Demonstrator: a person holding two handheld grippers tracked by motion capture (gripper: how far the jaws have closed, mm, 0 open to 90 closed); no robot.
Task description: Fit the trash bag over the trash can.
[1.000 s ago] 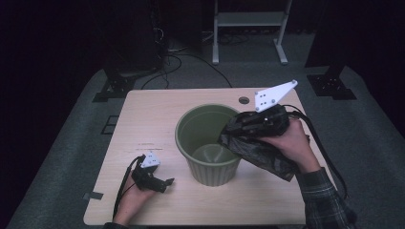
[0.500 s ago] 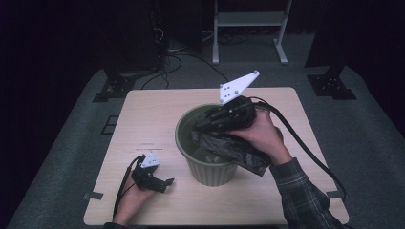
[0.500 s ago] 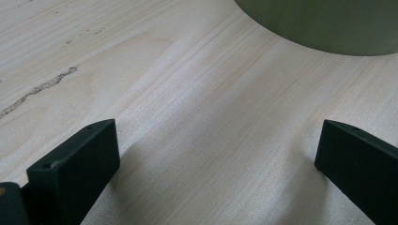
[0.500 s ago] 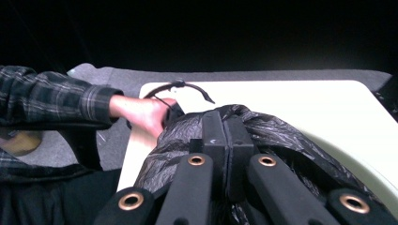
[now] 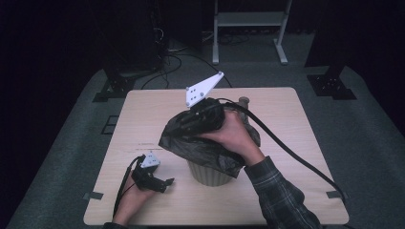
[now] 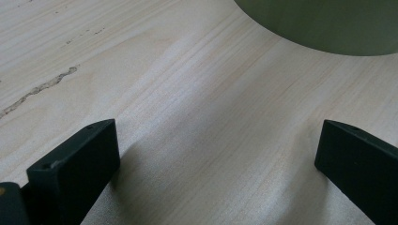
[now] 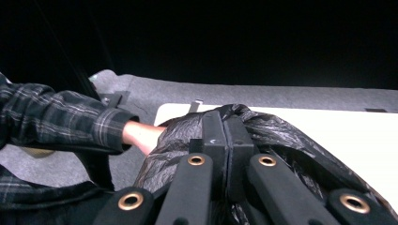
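A black plastic bag (image 5: 205, 153) hangs bunched over the mouth of an olive-green bin (image 5: 209, 176) in the middle of the table. My right gripper (image 5: 180, 128) is above the bin's left rim, shut on a fold of the bag. In the right gripper view its jaws (image 7: 227, 140) meet with the crinkled bag (image 7: 286, 136) pinched between them. My left gripper (image 5: 165, 183) rests on the table to the left of the bin, open. Its fingers (image 6: 80, 159) stand wide apart over bare wood, with the bin's wall (image 6: 324, 23) just ahead.
The light wooden table (image 5: 286, 114) has free room at its back and right. A small brownish object (image 5: 244, 101) stands behind the bin. The right gripper's cable (image 5: 296, 155) trails toward the right front corner. Dark floor, stands and cables surround the table.
My right gripper has carried the bag leftward from the bin's right side to over its mouth, which the bag now covers. The left gripper has stayed put.
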